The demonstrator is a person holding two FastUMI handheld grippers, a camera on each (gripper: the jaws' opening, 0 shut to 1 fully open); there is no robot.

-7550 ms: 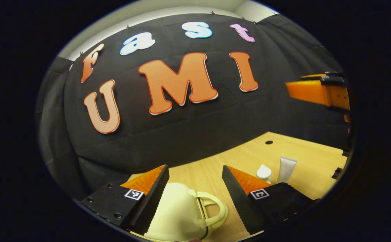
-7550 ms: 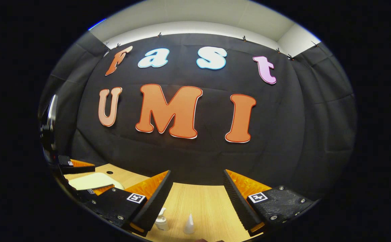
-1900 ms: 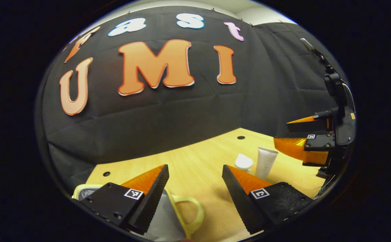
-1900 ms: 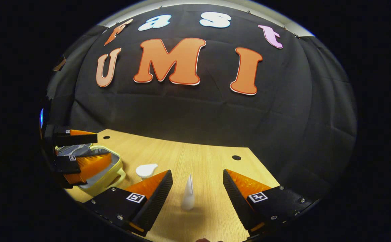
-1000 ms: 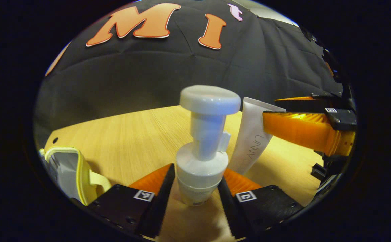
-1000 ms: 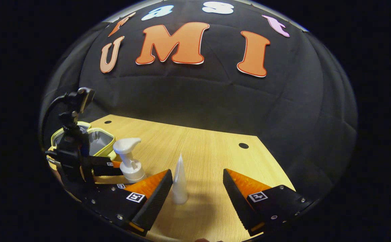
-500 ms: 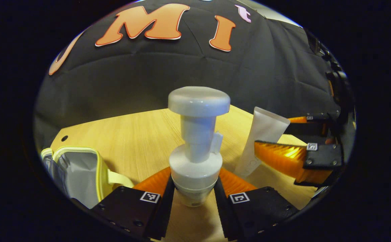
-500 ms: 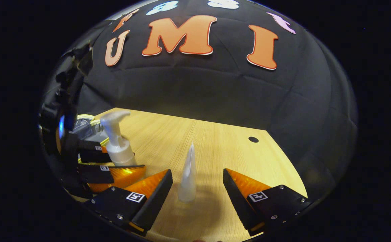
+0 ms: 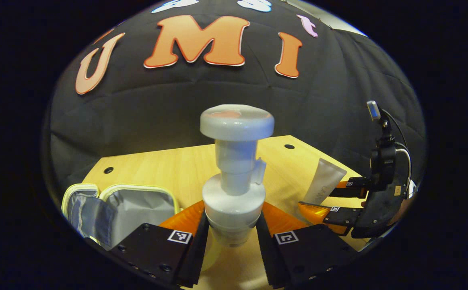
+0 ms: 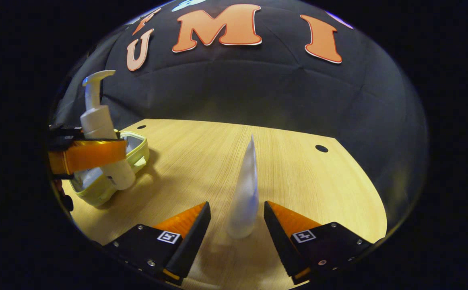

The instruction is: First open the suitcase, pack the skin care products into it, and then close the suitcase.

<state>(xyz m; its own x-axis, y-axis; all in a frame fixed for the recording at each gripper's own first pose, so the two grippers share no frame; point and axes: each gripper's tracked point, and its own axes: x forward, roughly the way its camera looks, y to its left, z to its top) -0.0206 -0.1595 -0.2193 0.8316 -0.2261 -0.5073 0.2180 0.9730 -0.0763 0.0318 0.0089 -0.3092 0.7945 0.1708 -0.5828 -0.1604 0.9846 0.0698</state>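
right gripper [image 10: 234, 219] straddling tube [image 10: 245, 193], not touching

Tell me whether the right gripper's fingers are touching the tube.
Apart. In the right gripper view the tube stands on the table between the right gripper's open jaws, with bare wood showing on both sides of it.

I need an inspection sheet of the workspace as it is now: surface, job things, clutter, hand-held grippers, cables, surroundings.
Surface: wooden table, with small round holes.
Job things: suitcase open, grey lining showing; pump bottle upright, held off the table near the suitcase; tube standing on its cap.
Clutter: nothing seen.
Hand-held grippers: left hand-held gripper shut on the pump bottle; right hand-held gripper open, one finger on each side of the tube.
Cables: one cable on the right hand-held gripper's body.
Surroundings: black cloth wall.
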